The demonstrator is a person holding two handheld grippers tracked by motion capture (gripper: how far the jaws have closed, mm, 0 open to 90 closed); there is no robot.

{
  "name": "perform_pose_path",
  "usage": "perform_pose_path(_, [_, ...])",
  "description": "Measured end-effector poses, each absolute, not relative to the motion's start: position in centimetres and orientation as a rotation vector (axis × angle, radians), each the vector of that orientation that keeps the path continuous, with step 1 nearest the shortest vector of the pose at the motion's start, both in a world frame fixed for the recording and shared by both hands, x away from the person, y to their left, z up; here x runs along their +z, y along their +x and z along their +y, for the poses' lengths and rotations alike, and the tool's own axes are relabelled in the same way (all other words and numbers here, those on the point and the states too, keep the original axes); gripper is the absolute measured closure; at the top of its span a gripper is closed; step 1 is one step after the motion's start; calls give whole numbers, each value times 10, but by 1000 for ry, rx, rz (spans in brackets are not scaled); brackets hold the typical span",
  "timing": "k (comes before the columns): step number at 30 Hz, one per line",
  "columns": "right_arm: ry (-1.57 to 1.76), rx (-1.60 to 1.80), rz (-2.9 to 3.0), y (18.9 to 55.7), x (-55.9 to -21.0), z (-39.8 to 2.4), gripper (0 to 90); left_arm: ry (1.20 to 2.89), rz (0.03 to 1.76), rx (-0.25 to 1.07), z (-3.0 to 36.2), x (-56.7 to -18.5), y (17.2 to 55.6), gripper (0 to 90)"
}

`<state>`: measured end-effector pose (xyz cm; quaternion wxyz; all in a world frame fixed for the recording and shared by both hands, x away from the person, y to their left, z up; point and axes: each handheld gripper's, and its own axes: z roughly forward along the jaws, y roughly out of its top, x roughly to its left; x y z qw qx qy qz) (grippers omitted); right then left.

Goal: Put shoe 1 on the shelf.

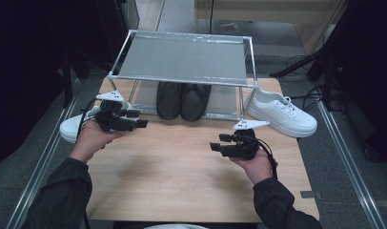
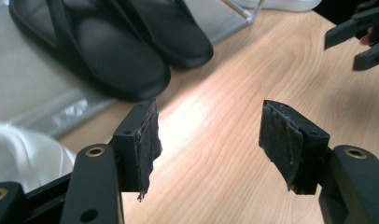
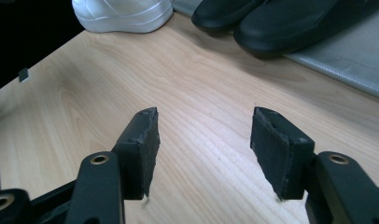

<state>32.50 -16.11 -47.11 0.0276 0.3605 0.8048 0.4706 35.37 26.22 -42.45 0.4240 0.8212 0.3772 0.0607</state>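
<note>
Both my claws released, nothing between pads: left claw (image 1: 143, 118) just beside white sneaker (image 1: 73, 127) at surface (image 1: 182, 157) left edge, right claw (image 1: 219, 142) over bare wood. Sneaker looks light; sole stiff, upper soft, smooth, maybe slippery. I'd take hold at heel collar.

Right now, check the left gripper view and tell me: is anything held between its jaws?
No. The left gripper stands open with only bare wooden table between its pads, and the black slippers lie farther off.
</note>
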Motion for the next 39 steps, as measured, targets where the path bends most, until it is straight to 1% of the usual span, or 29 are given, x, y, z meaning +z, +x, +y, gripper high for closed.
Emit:
perform_pose_path(8, [1128, 1441, 2476, 321, -471, -158, 429, 2063, 977, 166, 281, -441, 341, 363])
perform_pose_path(12, [1100, 1434, 2481, 323, -471, -154, 426, 2035, 1006, 148, 293, -439, 342, 363])
perform_pose_path(19, [1113, 1426, 2483, 323, -471, -155, 427, 2033, 1016, 184, 311, -437, 344, 383])
perform_pose_path(29, [1126, 1384, 2479, 321, -473, -161, 430, 2001, 1069, 182, 337, -437, 352, 398])
perform_pose_path(39, [1157, 1367, 2456, 314, -473, -170, 429, 1986, 1135, 222, 360, -436, 367, 415])
